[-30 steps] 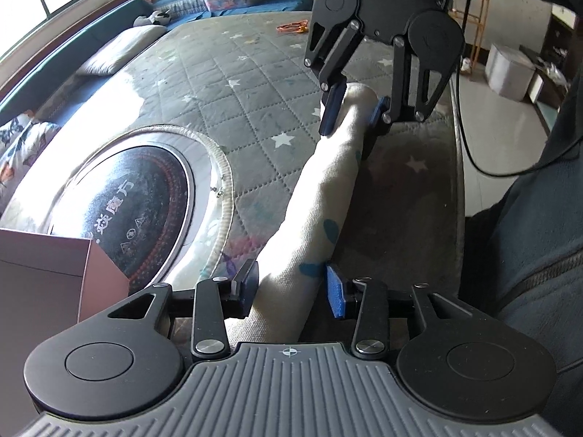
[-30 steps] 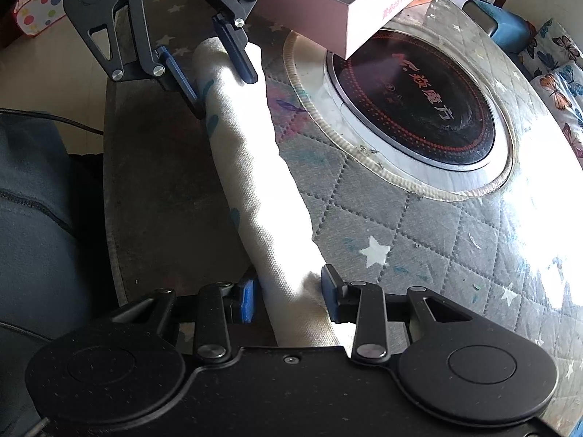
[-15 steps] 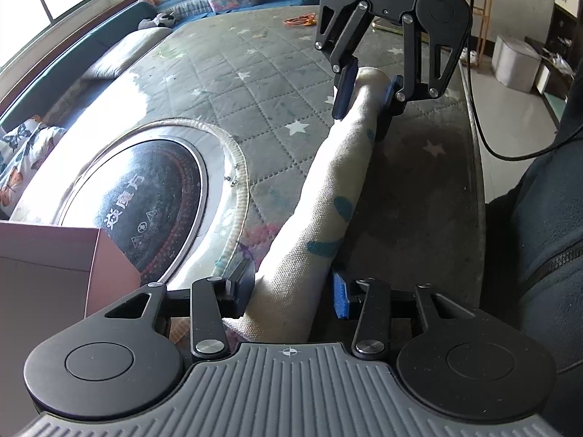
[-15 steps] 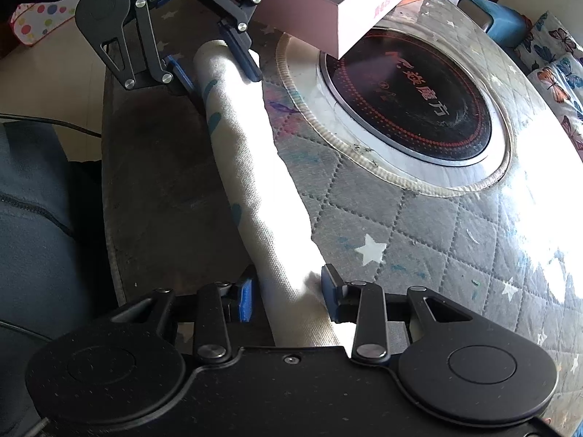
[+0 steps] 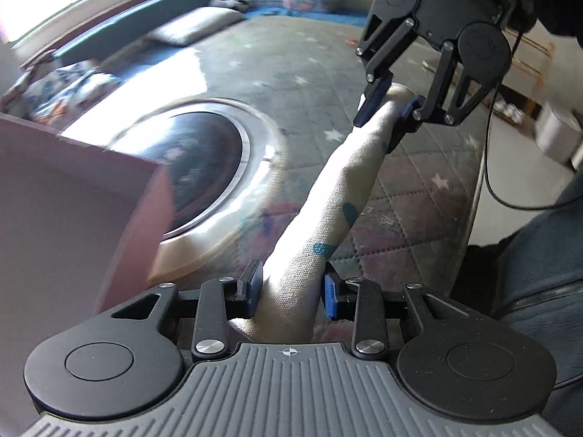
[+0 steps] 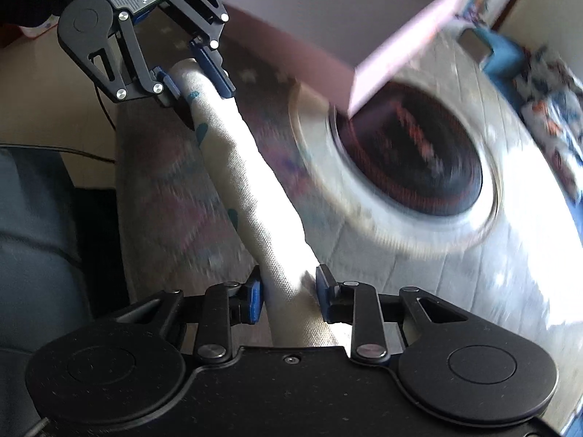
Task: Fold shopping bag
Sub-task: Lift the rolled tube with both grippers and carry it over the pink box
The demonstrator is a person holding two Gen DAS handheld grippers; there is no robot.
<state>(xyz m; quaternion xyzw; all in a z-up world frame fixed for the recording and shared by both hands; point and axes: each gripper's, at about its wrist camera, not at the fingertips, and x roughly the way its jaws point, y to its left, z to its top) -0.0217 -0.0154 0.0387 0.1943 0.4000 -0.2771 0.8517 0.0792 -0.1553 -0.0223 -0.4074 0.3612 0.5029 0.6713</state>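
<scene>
The shopping bag [image 5: 328, 200] is a cream canvas roll with blue spots, stretched as a long tube between my two grippers above the quilted table cover [image 5: 291, 58]. My left gripper [image 5: 291, 287] has its blue pads pressed on the near end, and its jaws are closing. At the far end in the left wrist view, my right gripper [image 5: 388, 109] pinches the bag. In the right wrist view the bag [image 6: 251, 189] runs from my right gripper [image 6: 288, 291], whose jaws are closing on it, up to the left gripper [image 6: 198, 80].
A pink box [image 5: 73, 200] stands close at the left, also seen as the pink box [image 6: 328, 29]. A round black cooktop [image 5: 204, 167] with a shiny ring sits in the table. A person's dark clothing [image 5: 539, 255] and a cable [image 5: 488, 167] lie at the table's edge.
Both grippers have risen, carrying the rolled bag up off the table cover. Both pairs of jaws have narrowed on the roll. The left view has tilted and blurred.
</scene>
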